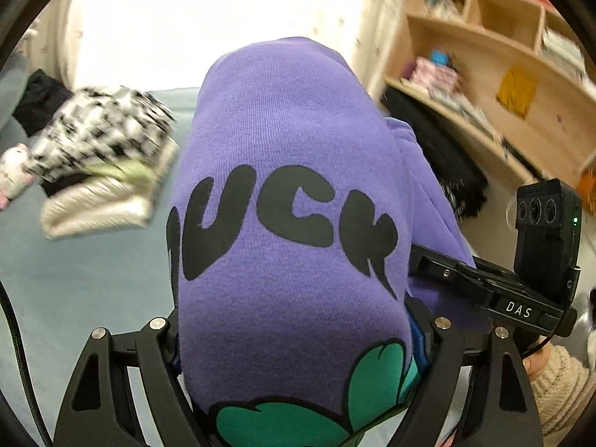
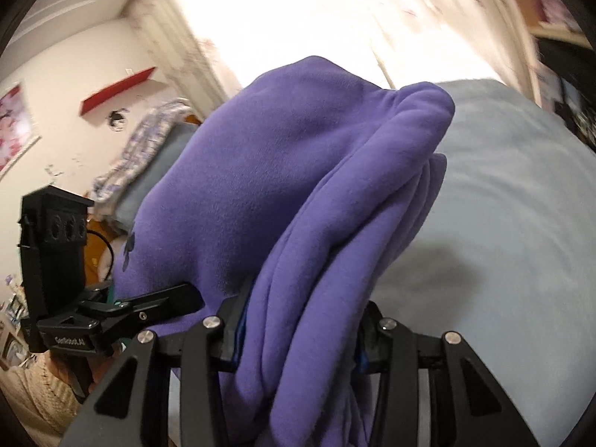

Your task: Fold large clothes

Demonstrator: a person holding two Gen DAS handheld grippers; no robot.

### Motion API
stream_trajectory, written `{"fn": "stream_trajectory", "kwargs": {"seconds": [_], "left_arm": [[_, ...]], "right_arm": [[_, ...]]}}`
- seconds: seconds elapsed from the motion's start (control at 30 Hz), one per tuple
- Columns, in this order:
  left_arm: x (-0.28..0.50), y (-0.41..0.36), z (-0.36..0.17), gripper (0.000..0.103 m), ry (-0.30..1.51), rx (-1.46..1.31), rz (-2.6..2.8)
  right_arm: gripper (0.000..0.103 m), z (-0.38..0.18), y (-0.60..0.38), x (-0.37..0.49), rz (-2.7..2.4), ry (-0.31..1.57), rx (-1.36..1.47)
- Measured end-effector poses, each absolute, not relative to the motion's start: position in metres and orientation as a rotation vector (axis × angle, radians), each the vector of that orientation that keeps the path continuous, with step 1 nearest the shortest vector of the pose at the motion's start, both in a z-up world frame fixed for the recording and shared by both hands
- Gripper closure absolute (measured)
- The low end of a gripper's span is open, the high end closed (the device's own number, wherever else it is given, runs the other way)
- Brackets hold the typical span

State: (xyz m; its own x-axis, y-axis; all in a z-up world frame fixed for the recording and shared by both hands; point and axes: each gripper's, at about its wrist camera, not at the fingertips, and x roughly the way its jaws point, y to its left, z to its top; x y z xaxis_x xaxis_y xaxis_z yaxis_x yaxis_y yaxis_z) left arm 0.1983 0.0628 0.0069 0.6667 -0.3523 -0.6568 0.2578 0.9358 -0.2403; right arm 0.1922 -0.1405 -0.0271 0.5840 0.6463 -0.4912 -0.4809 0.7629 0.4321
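I have the purple sweatshirt (image 1: 283, 193) bunched up and lifted clear of the pale blue bed (image 1: 93, 279), held between both claws. My left claw (image 1: 298, 339) is clamped on a thick wad of it, the side with black lettering and a green print facing the camera. My right claw (image 2: 298, 339) is clamped on a narrower bundle of plain purple folds that drape over and past its fingers. On the bed to the left I see a pile of folded clothes (image 1: 100, 164), a black-and-white patterned piece on top. Wooden shelves (image 1: 503, 74) stand to the right.
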Motion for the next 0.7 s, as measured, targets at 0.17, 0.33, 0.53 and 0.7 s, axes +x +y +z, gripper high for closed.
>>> {"fn": "stream_trajectory", "kwargs": {"seconds": [0.17, 0.33, 0.53, 0.7], "left_arm": [[0.246, 0.162, 0.070, 0.019, 0.707, -0.145, -0.288], [0.315, 0.252, 0.113, 0.019, 0.662, -0.104, -0.235], [0.428, 0.346, 0.115, 0.019, 0.666, -0.134, -0.221], [0.521, 0.405, 0.068, 0.019, 0.748, -0.234, -0.207]], "right_arm": [[0.061, 0.028, -0.055, 0.251, 0.750, 0.612, 0.238], [0.061, 0.066, 0.040, 0.334, 0.798, 0.568, 0.251], [0.061, 0.068, 0.128, 0.433, 0.791, 0.545, 0.256], [0.061, 0.027, 0.179, 0.515, 0.748, 0.591, 0.283]]}}
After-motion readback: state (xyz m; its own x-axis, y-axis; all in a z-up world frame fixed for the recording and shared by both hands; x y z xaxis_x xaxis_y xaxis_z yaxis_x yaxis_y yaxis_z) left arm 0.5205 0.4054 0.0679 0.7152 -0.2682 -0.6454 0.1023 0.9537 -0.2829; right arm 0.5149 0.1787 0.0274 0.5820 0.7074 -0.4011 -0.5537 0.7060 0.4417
